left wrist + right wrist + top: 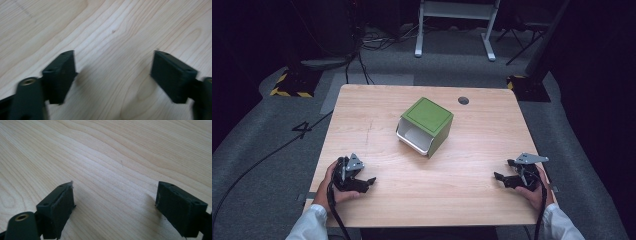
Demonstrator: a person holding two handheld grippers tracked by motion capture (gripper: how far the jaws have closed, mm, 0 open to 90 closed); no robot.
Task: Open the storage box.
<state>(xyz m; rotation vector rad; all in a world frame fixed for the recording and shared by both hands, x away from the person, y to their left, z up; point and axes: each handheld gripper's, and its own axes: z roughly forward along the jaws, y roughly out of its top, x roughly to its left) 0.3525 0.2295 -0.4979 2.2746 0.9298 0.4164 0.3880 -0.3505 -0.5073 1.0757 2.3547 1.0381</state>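
Note:
A green box (426, 125) with a white open side facing the near left lies tipped on the middle of the wooden table (377, 105). My left gripper (371, 180) rests near the front left edge, held in a hand, pointing right. In the left gripper view its jaws stand wide apart over bare wood, left gripper (113, 75) open and holding nothing. My right gripper (497, 176) sits near the front right edge, pointing left toward the centre. The right gripper view shows the right gripper (115, 206) open too, with only wood grain between the pads.
A dark round grommet hole (463, 100) sits near the table's far right. Beyond the table, cables and a white desk frame (457, 20) stand on grey carpet. A stand base with yellow-black tape (292, 85) is at the far left.

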